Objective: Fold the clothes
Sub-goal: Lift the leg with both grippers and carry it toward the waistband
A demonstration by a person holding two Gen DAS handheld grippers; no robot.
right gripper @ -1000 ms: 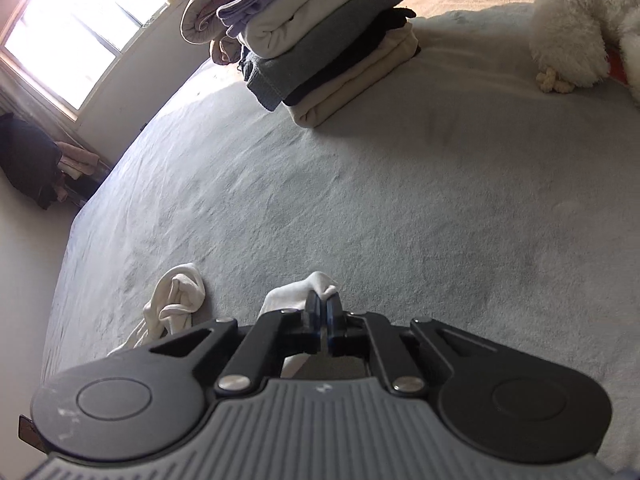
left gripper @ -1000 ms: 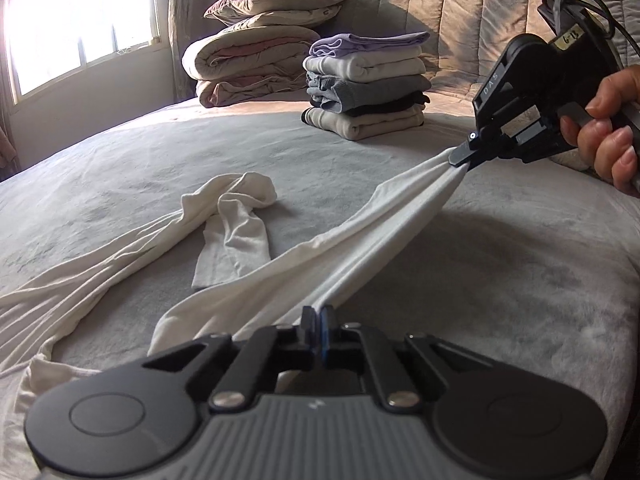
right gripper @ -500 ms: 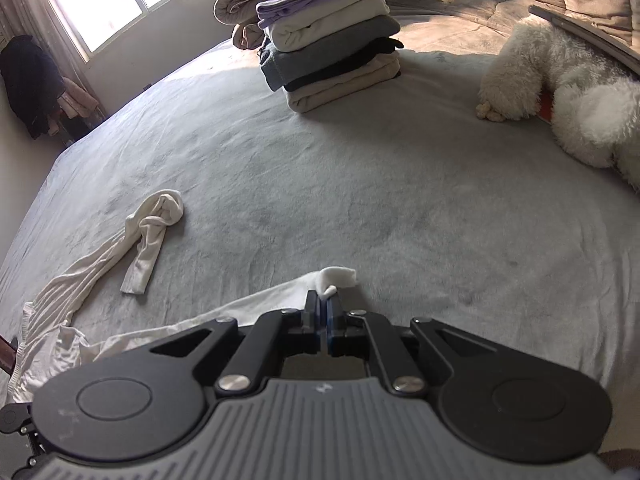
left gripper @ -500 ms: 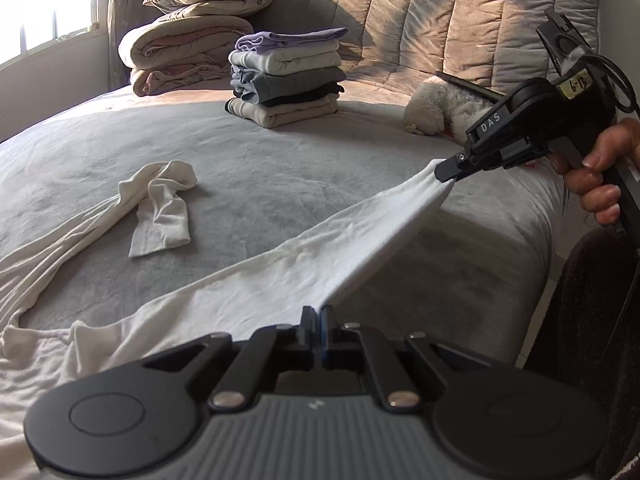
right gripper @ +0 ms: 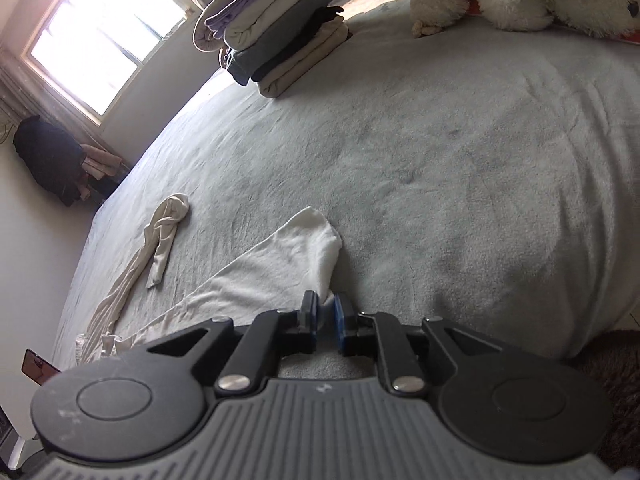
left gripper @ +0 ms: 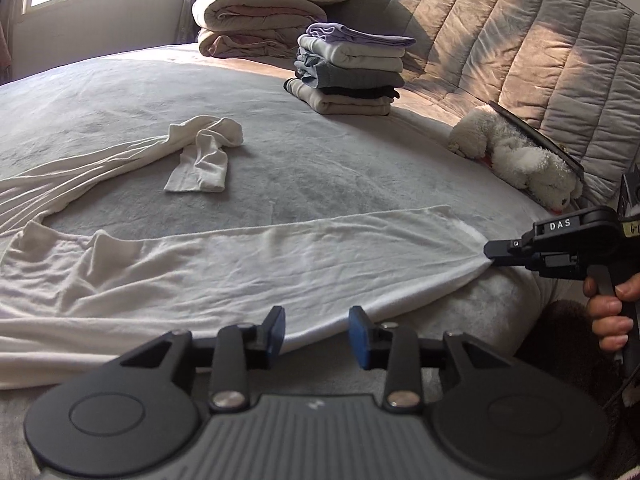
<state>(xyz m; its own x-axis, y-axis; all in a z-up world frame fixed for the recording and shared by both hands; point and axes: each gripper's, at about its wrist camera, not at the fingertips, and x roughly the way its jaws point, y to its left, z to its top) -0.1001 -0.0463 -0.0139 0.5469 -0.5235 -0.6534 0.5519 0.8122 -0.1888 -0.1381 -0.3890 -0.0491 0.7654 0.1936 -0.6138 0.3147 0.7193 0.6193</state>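
Note:
A long white garment [left gripper: 280, 264] lies on the grey bed [left gripper: 340, 176], one part spread flat along the near edge, the other twisted into a knot [left gripper: 204, 152] farther back. My left gripper [left gripper: 317, 332] is low at the garment's near hem. Its jaws are opening, and the hem lies between the blue pads [left gripper: 358, 336] unpressed. My right gripper [left gripper: 490, 250], held by a hand [left gripper: 608, 312], is at the garment's right corner. In the right wrist view the right gripper [right gripper: 326, 312] is opening with that corner [right gripper: 322, 298] of the garment [right gripper: 280, 264] still between the pads.
A stack of folded clothes [left gripper: 352, 72] stands at the back of the bed, with folded quilts and a pillow [left gripper: 256, 20] behind it. A white plush dog [left gripper: 520, 156] lies by the padded headboard [left gripper: 520, 40]. The bed's edge drops off at the right.
The garment was stretched in the air between the two shut grippers. Now it lies flat on the bed, the right gripper has come down to the bed's edge, and both jaws have parted.

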